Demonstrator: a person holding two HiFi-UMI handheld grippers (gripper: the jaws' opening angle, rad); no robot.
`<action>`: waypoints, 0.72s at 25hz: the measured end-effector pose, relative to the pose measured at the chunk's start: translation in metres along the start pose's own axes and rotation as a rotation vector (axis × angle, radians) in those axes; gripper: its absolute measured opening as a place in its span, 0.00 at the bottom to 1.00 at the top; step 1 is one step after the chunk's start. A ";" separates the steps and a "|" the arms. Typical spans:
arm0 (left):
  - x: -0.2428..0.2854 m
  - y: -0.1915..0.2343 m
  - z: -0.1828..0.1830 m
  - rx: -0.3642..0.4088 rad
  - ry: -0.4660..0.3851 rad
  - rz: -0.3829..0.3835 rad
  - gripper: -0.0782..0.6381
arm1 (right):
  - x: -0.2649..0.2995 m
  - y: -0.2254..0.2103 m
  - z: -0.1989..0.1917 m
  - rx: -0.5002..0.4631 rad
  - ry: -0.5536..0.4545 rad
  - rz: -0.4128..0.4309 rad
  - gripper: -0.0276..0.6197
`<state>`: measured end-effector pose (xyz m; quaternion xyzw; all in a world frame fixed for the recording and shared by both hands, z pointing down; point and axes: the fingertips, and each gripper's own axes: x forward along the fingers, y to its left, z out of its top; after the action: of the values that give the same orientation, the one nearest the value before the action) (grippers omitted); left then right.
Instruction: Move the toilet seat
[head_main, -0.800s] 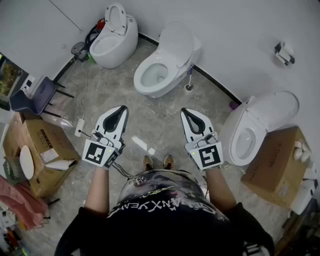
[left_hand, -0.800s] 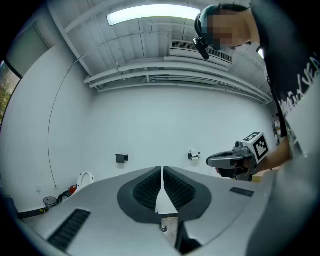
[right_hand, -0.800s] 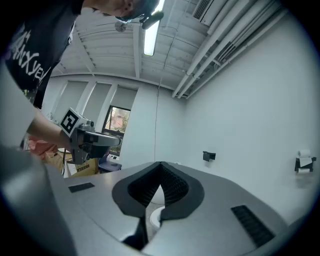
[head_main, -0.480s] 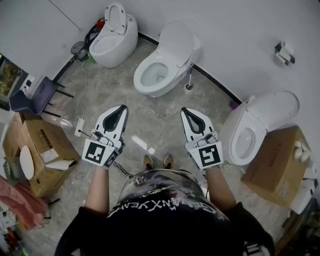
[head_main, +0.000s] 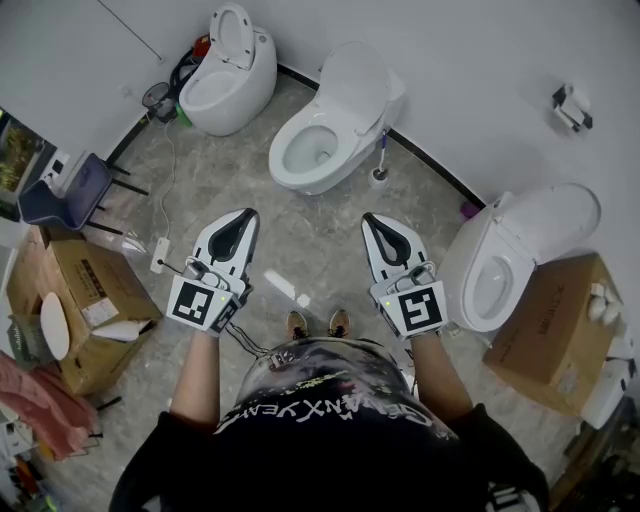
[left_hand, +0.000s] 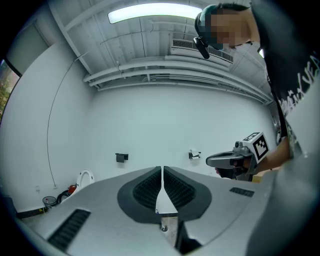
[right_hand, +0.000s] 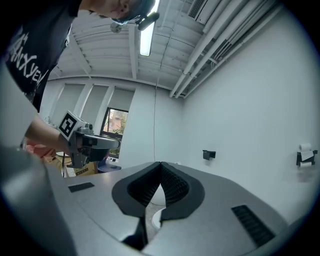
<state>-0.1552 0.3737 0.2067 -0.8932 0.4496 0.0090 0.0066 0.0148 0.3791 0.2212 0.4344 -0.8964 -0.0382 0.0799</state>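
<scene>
In the head view three white toilets stand along the curved wall, all with raised lids. The middle toilet (head_main: 325, 135) is straight ahead, its seat ring (head_main: 310, 150) down over the bowl. Another toilet (head_main: 228, 75) is far left and a third (head_main: 505, 260) is at the right. My left gripper (head_main: 243, 217) and right gripper (head_main: 370, 221) hover side by side at waist height, both shut and empty, well short of the middle toilet. In the left gripper view the left gripper (left_hand: 162, 169) faces the white wall; the right gripper (right_hand: 160, 164) view shows the same wall.
A toilet brush (head_main: 378, 175) stands beside the middle toilet. Cardboard boxes sit at the left (head_main: 80, 300) and right (head_main: 555, 325). A blue chair (head_main: 65, 190) and a power strip (head_main: 159, 255) with cable lie on the left floor. A wall holder (head_main: 570, 105) hangs upper right.
</scene>
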 end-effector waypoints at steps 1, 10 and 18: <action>0.001 0.001 0.000 -0.002 0.001 -0.002 0.16 | 0.001 0.000 0.000 0.001 -0.002 -0.001 0.05; 0.010 0.001 -0.004 -0.021 0.002 -0.022 0.16 | 0.007 -0.003 0.000 0.010 -0.002 -0.006 0.05; 0.014 0.003 -0.010 -0.008 0.015 -0.027 0.16 | 0.005 -0.009 -0.005 0.027 -0.009 -0.004 0.06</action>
<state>-0.1492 0.3608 0.2163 -0.8992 0.4375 0.0040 -0.0001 0.0192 0.3697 0.2253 0.4369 -0.8964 -0.0281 0.0699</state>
